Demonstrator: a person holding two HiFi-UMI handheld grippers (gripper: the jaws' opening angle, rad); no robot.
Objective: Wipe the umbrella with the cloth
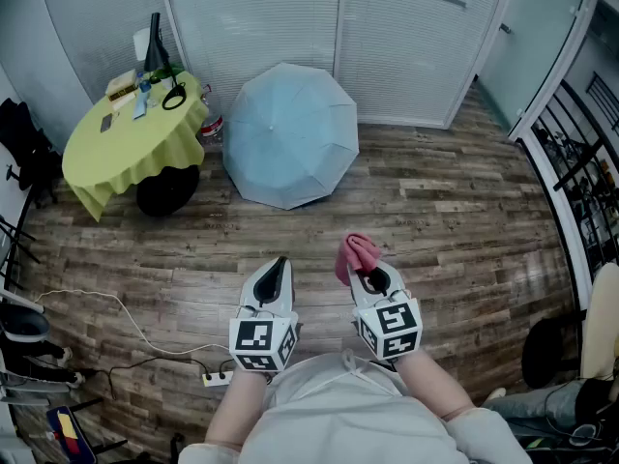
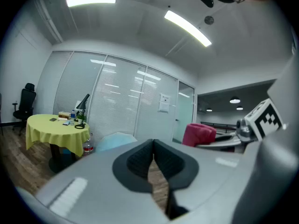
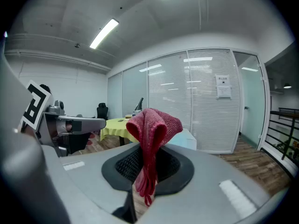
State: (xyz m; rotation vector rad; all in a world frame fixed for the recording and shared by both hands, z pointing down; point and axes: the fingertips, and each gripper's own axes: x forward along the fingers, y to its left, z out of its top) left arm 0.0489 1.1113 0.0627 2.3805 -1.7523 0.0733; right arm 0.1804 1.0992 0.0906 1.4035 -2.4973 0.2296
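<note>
Between the black ribbed fingers (image 3: pixel 126 164) of the right gripper (image 1: pixel 372 280), pinched a pinkish-red cloth (image 3: pixel 152 127), bunched into a soft knob above them and trailing a thin tail below. Read as a loose, waffle-like knit, limp and probably absorbent. Closed the fingers (image 2: pixel 140 160) of the left gripper (image 1: pixel 276 276) on nothing, tip to tip, with only a sliver of wooden floor (image 2: pixel 159 183) visible through the gap lower down.

Found the umbrella (image 1: pixel 290 133) open and resting canopy-up on that plank floor, at upper centre of the head view, well apart from both grippers and ahead of them, a little toward the left. Saw no handle or shaft, so could name no long axis: only a round, faceted dome of pale blue fabric, smooth and taut over its ribs. Judged the left gripper slightly nearer by line, yet the right, with the cloth, as the one to reach. Called for a forward carry toward the top of the frame before any contact. Wiping not yet begun.

Noted at upper left, just beside the umbrella, a round desk (image 1: pixel 116 158) draped in yellow-green, with a black desk lamp (image 1: pixel 155 37) and small clutter too fine to name. Spotted a plastic bottle (image 1: pixel 213 124) low between desk and umbrella.
</note>
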